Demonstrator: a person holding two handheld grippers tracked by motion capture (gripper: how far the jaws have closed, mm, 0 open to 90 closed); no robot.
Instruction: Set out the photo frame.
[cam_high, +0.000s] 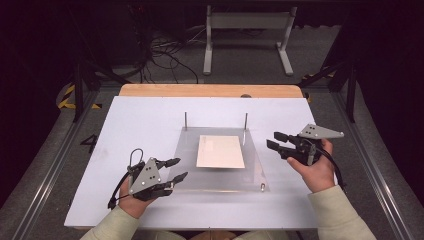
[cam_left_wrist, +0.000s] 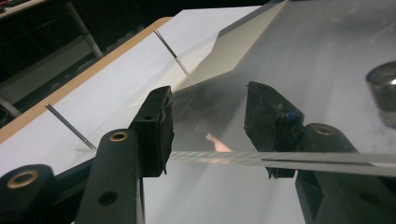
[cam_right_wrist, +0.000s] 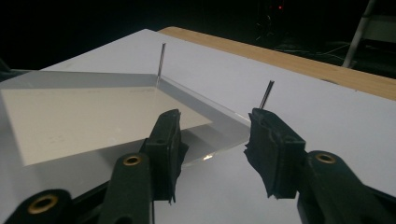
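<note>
Left gripper (cam_high: 176, 169): jaws apart, straddling near-left edge of clear plate (cam_high: 255, 165), flat, long axis left-right. Right gripper (cam_high: 274, 140): jaws apart, empty, just beside plate's right edge.

A white table (cam_high: 130, 125) carries a clear acrylic plate (cam_high: 252, 170).

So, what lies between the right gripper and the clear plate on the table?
In the high view, only bare white tabletop lies between the right gripper and the right edge of the clear plate. The gripper's jaws stand apart with nothing between them.
</note>
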